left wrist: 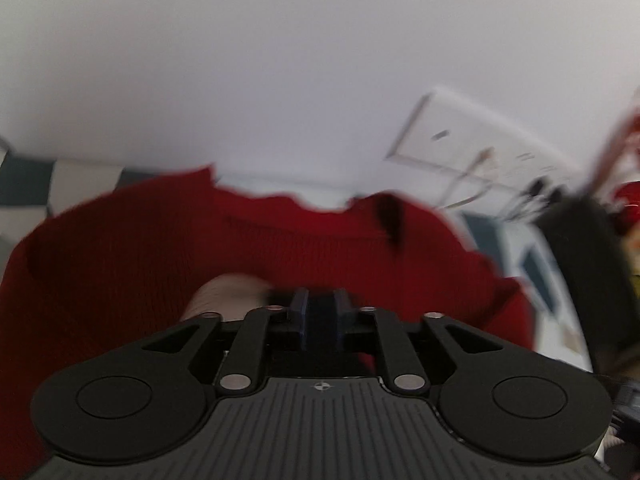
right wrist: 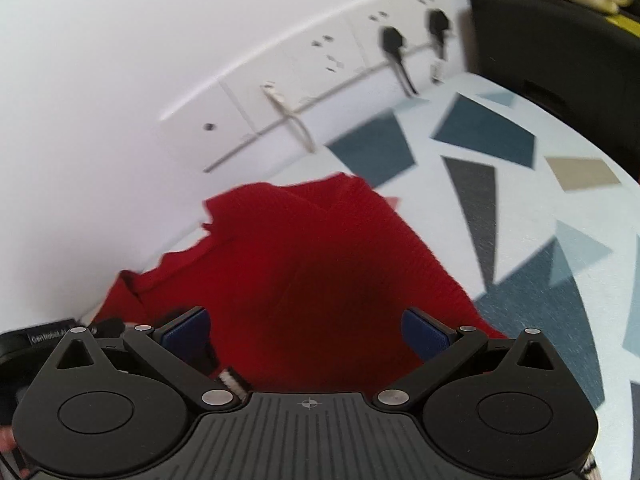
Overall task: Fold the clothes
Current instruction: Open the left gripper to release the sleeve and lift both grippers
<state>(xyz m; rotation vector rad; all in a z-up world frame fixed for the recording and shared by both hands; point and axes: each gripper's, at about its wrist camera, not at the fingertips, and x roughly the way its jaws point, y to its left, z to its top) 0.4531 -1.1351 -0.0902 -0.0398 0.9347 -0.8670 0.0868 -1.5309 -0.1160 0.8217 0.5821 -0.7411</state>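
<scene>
A red ribbed knit garment fills the lower half of the left wrist view, its edge lifted against the white wall. My left gripper is shut, its blue pads pressed together; whether cloth is pinched between them is hidden. In the right wrist view the same red garment lies bunched on the patterned tablecloth by the wall. My right gripper is open, its blue pads wide apart just above the cloth, holding nothing.
A white wall socket strip with black plugs and cables runs behind the table. A black box stands at the far right. A pale rounded object shows beside the left fingers.
</scene>
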